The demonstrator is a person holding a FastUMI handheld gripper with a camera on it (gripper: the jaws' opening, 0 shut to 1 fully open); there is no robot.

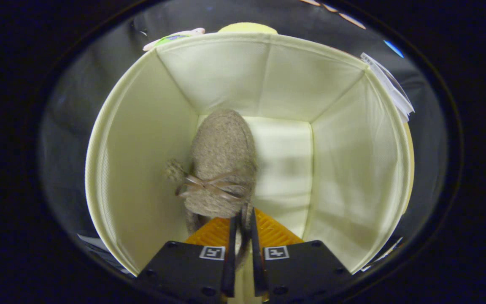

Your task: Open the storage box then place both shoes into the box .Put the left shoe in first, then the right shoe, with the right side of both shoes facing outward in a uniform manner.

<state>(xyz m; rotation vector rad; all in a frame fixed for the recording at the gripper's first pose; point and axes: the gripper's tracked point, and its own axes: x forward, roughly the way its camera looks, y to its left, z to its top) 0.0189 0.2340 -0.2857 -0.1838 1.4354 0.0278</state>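
Gripper [243, 230] points down into box, jaws nearly together, pinching heel edge of grey-brown fuzzy knit shoe [222, 164] with thin brown bow across top. Shoe hangs inside pale cream fabric storage box [137, 139], toe toward far wall, close to left wall; cannot tell if sole touches box floor. Bare floor of box to right of shoe. Beyond far rim: pale yellow rounded object [247, 28]. White paper sheets [388, 86] at right rim.
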